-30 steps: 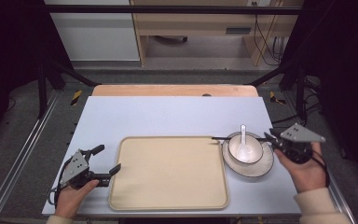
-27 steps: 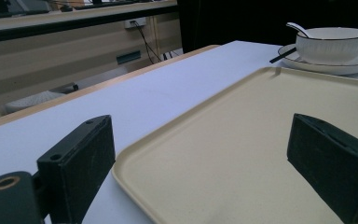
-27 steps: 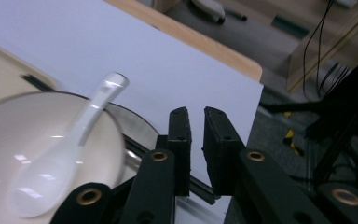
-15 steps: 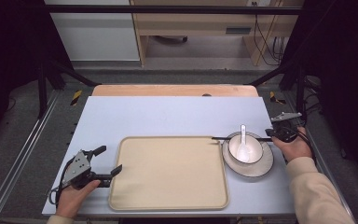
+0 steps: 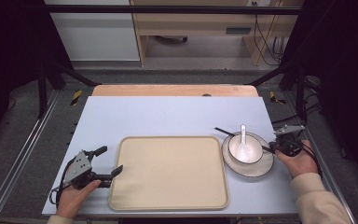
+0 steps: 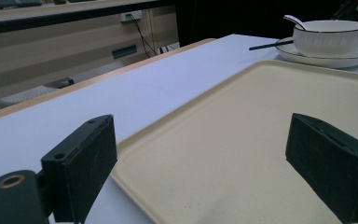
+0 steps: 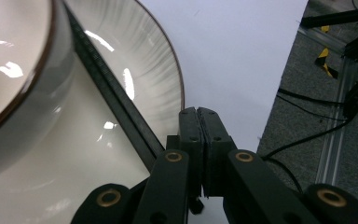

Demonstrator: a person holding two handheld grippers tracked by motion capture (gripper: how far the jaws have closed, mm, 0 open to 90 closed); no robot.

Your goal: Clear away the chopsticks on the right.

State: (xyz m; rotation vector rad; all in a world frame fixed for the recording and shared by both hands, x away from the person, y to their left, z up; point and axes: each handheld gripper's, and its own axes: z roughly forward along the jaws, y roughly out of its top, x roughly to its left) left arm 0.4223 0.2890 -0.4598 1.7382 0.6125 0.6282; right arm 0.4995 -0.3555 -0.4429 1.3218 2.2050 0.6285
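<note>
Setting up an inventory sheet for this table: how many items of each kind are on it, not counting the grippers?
Tray: 1
Plate: 1
Bowl: 1
Spoon: 1
Black chopsticks: cannot tell if one or a pair; counted as 1
Total: 5

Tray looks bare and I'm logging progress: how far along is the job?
Done: nothing visible; the tray is bare, and the bowl and spoon sit on the plate beside it. In hand: the right hand-held gripper, shut, is at the chopsticks' end; a grip isn't clear. The left hand-held gripper is open at the tray's corner. Left: probably loading the tray.
</note>
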